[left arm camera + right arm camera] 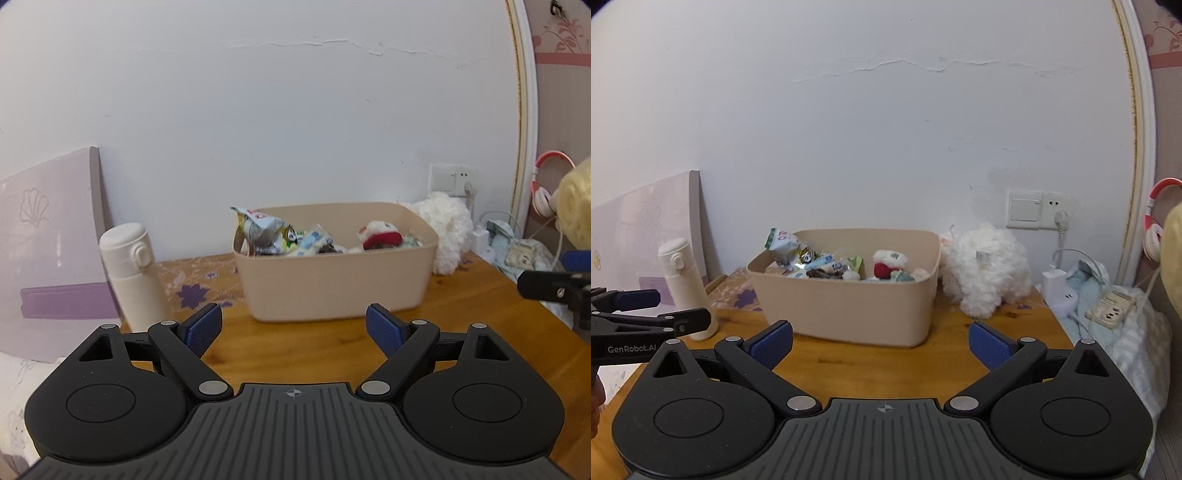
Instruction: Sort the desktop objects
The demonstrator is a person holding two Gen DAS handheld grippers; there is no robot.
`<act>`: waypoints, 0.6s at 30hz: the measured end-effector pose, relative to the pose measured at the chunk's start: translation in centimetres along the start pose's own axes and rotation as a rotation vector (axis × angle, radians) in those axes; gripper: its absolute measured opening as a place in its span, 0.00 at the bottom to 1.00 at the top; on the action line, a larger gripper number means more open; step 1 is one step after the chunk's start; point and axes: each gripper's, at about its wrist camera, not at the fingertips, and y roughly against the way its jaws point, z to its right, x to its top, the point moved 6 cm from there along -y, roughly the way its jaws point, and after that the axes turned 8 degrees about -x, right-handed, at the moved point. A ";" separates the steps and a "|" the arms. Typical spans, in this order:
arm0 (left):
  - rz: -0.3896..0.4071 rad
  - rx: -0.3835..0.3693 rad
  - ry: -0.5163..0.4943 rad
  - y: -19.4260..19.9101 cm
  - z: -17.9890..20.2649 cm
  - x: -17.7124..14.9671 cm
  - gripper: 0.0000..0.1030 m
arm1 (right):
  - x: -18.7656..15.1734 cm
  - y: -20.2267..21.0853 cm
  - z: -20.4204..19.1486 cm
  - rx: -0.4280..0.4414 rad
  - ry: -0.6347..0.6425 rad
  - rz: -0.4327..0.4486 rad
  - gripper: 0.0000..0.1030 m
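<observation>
A beige plastic bin [332, 284] stands on the wooden desk [461, 314] by the wall, holding snack packets [266, 230] and a small red-and-white plush [380, 234]. It also shows in the right wrist view [846, 306]. My left gripper [294, 328] is open and empty, just in front of the bin. My right gripper [881, 345] is open and empty, also in front of the bin. A white fluffy plush toy [986, 269] sits right of the bin. A cream thermos bottle [131, 277] stands left of it.
A lilac board [48, 236] leans on the wall at left. A white charger [1058, 286], a cable, a power strip [1110, 308] and light blue cloth lie at the desk's right edge. Pink headphones [1154, 221] hang at right.
</observation>
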 end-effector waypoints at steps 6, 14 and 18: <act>0.001 -0.030 -0.024 3.7 1.7 -2.1 0.84 | -2.0 3.3 1.3 0.037 -0.007 -0.043 1.00; -0.016 -0.066 -0.068 8.0 3.7 -4.5 0.84 | -4.8 7.1 3.3 0.037 -0.005 -0.084 1.00; -0.023 -0.095 -0.045 10.3 4.4 -5.5 0.84 | -5.7 9.1 3.9 0.039 -0.005 -0.090 1.00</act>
